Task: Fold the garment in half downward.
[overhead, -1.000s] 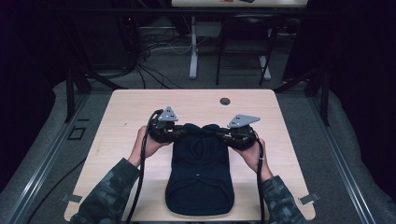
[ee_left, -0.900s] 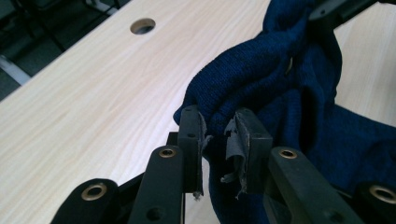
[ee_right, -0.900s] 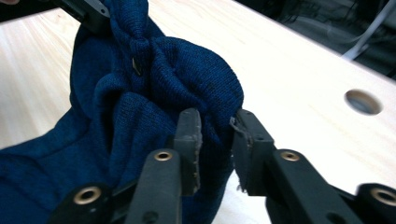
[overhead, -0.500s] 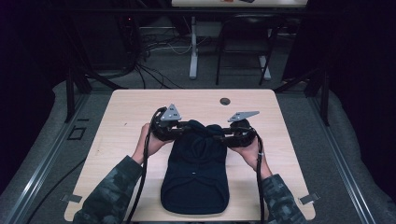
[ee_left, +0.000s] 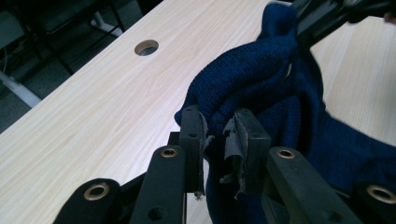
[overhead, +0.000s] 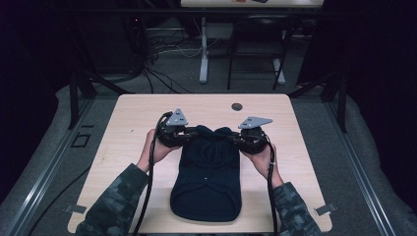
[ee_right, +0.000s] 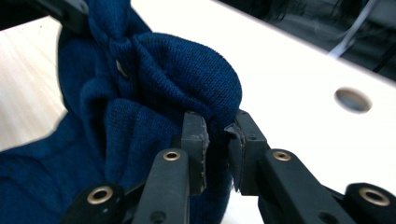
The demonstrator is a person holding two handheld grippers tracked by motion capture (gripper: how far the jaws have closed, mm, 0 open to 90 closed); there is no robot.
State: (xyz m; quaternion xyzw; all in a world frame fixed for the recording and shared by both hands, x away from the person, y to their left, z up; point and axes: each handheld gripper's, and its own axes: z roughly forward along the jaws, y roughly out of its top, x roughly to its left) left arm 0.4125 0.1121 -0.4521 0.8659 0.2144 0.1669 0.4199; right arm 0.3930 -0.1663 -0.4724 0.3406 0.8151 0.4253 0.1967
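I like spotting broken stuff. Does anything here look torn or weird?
Yes. The grey pads on the left hand-held gripper look frayed and peeling where they pinch the blue knit hat. The hat's far end is bunched up.

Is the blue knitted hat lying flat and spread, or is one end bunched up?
Bunched at the far end: the left tool and right tool pinch gathered folds of the hat; its near part lies flat.
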